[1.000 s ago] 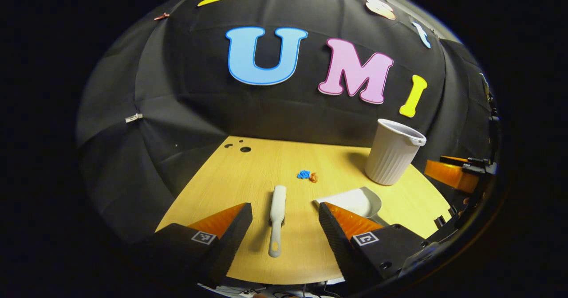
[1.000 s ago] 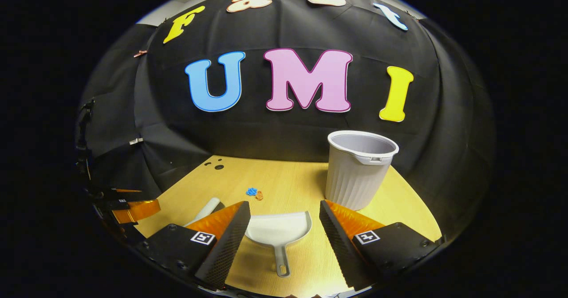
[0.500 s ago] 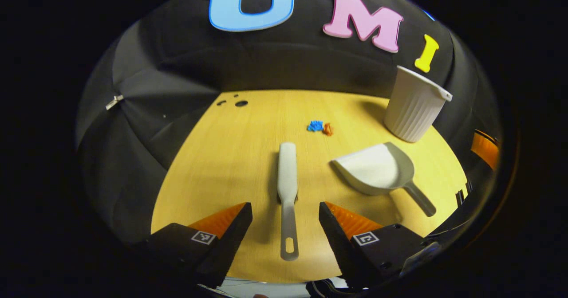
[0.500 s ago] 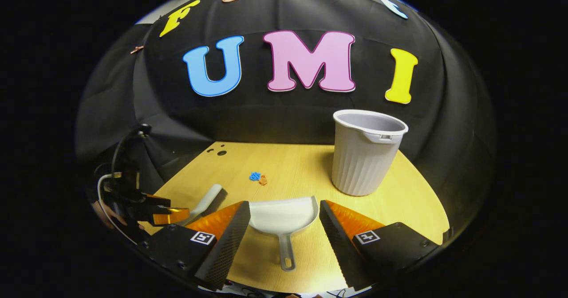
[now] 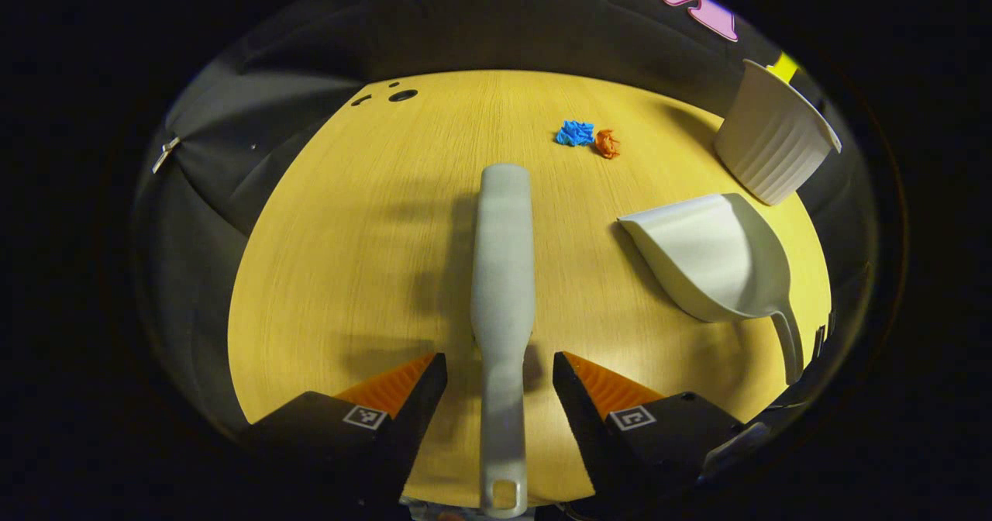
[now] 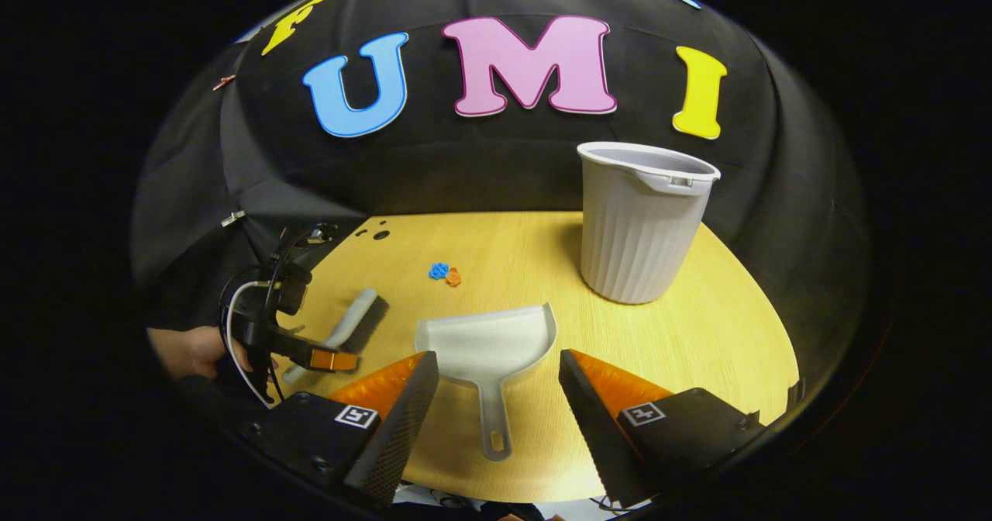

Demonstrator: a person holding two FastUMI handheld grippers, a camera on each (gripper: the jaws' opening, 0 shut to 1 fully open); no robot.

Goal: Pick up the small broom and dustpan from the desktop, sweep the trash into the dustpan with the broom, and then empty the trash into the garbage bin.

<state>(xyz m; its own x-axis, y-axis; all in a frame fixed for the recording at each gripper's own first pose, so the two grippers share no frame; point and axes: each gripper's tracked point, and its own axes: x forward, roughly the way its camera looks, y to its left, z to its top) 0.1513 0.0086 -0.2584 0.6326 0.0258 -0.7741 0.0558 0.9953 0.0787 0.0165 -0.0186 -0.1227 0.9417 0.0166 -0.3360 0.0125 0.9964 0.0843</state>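
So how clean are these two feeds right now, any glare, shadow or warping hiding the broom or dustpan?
Left gripper view: sharp; strong fisheye bends the table edge and tilts the bin; soft shadows lie beside the broom, with a bright patch of light near its handle, nothing hidden. Right gripper view: sharp and evenly lit; the dustpan is clear, the broom partly covered by the left hand-held gripper.

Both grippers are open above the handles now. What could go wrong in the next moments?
1. The left gripper straddles the broom handle, not closed; an off-centre close may twist the broom.
2. The right gripper sits above the thin dustpan handle; the fingers may push it away.
3. The blue and orange scraps look light, so a fast sweep may scatter them.
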